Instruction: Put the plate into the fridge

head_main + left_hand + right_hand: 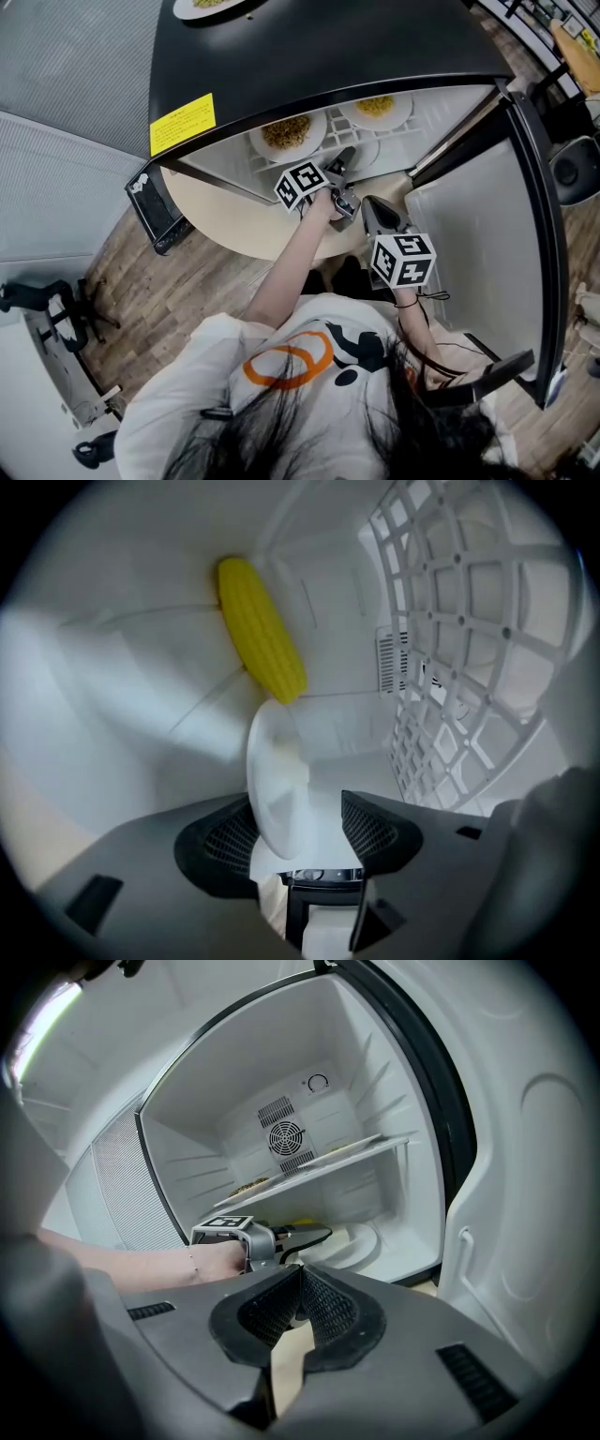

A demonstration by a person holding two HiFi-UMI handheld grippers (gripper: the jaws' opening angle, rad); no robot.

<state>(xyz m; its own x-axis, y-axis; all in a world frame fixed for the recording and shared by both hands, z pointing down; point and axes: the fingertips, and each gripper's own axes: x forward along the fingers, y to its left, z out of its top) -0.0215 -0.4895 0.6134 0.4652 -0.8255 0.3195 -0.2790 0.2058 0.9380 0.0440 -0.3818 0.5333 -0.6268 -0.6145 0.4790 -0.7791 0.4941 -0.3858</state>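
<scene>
Plate (278, 780) sits in fridge (394, 1101), lower compartment, corn cob (262, 630) on it. Left gripper (302, 825) jaws are spread around its rim, not clamping. Right gripper (298, 1309) jaws are pressed together, empty. Plate looks stiff, slick, likely breakable: grip rim, keep level.

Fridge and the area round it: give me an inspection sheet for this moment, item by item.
Surface: white fridge floor, under the grid shelf.
Job's things: white plate carrying a corn cob, already in the fridge's lower space.
Clutter: left food plate and right food plate on the shelf; top plate on the fridge roof.
Grippers: left gripper inside the fridge, jaws apart, the plate's rim between them; right gripper outside, jaws together, empty.
Cables: thin dark cord by the right wrist.
Surroundings: fridge door open; wooden floor; chair base.
</scene>
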